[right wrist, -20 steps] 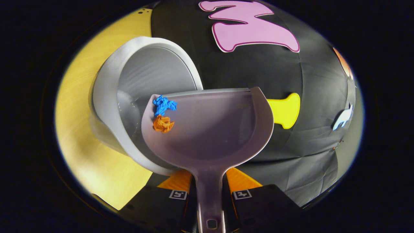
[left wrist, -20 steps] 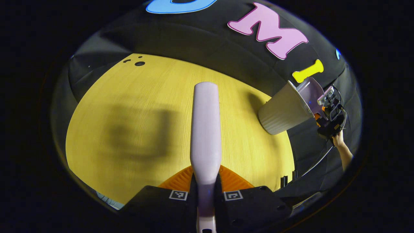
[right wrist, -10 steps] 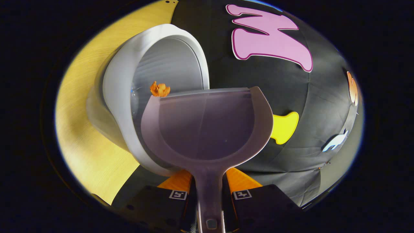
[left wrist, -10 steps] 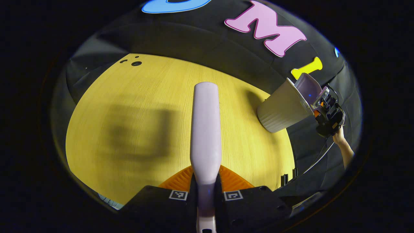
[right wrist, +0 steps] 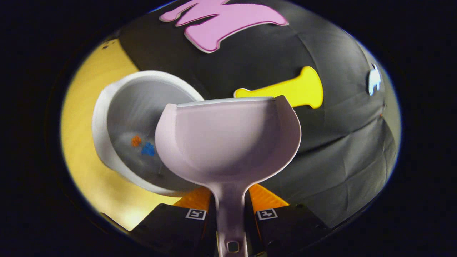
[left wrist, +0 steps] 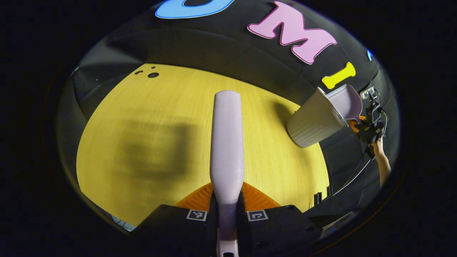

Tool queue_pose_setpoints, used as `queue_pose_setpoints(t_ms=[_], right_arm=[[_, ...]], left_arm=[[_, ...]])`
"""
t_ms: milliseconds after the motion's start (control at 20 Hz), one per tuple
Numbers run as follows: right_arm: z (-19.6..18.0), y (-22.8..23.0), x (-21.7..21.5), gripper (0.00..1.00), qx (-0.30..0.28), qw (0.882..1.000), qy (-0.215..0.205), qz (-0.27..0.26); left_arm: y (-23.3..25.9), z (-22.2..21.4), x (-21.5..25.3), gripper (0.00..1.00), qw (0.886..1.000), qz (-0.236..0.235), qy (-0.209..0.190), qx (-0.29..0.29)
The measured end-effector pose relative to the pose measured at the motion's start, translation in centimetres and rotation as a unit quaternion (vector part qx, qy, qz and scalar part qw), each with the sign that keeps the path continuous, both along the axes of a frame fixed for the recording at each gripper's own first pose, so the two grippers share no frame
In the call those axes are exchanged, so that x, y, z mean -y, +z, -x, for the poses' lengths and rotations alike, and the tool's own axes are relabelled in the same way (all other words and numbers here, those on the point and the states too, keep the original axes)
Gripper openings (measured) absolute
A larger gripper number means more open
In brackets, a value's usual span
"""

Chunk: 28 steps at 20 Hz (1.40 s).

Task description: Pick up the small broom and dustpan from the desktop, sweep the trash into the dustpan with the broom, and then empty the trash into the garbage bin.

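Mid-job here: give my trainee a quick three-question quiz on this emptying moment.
1. True or false: the pale lilac plastic dustpan holds trash.
2. The orange scrap and blue scrap lie: A) on the yellow wooden desktop; B) inside the white ribbed garbage bin; C) in the dustpan.
3. What does the left gripper hold?

Key: 1 false; 2 B; 3 the pale lilac broom, by its handle.
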State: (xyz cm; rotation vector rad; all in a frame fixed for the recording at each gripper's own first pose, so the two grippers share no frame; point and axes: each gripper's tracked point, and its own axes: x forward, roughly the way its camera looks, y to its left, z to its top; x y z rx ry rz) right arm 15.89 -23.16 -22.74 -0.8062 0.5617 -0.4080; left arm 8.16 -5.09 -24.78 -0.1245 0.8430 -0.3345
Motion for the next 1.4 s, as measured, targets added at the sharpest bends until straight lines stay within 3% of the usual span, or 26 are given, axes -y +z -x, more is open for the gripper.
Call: queue_pose_setpoints(t_ms=[150, 350, 500, 550, 650, 700, 750, 900, 1100, 1400], right_arm=[[-0.1, 1.8, 0.1, 0.37, 0.042, 0.996, -0.033, -0.076], [-0.8, 4.2, -1.2, 0.37, 0.108, 0.96, -0.056, -0.251], [-1.1, 5.5, -2.0, 0.37, 0.133, 0.944, -0.047, -0.297], [-1.2, 5.5, -2.4, 0.37, 0.138, 0.933, -0.046, -0.328], [-1.7, 6.5, -3.7, 0.37, 0.16, 0.896, -0.045, -0.412], [-2.0, 7.0, -4.2, 0.36, 0.163, 0.883, -0.041, -0.438], [-2.0, 6.5, -4.7, 0.36, 0.158, 0.88, -0.035, -0.447], [-1.6, 5.2, -4.9, 0.37, 0.13, 0.889, -0.023, -0.438], [-1.6, 2.6, -6.4, 0.36, 0.068, 0.879, -0.003, -0.472], [-0.9, 0.4, -7.1, 0.37, -0.004, 0.872, 0.005, -0.489]], left_arm=[[0.5, 0.1, -0.4, 0.26, 1.0, -0.003, -0.004, 0.007], [2.0, 2.1, -1.0, 0.26, 1.0, -0.005, -0.016, 0.017], [2.7, 2.8, -1.1, 0.26, 0.999, -0.024, -0.037, 0.027], [2.8, 2.9, -1.2, 0.26, 0.998, -0.03, -0.044, 0.032], [3.1, 2.8, -1.4, 0.26, 0.998, -0.033, -0.045, 0.042], [3.2, 2.9, -1.4, 0.26, 0.998, -0.028, -0.043, 0.043], [3.0, 3.2, -1.3, 0.29, 0.998, -0.021, -0.043, 0.04], [2.1, 3.9, -1.7, 0.26, 0.998, -0.022, -0.044, 0.031], [0.8, 4.0, -3.0, 0.26, 0.998, -0.033, -0.033, 0.033], [-2.0, 4.0, -4.7, 0.26, 0.997, -0.056, -0.034, 0.028]])
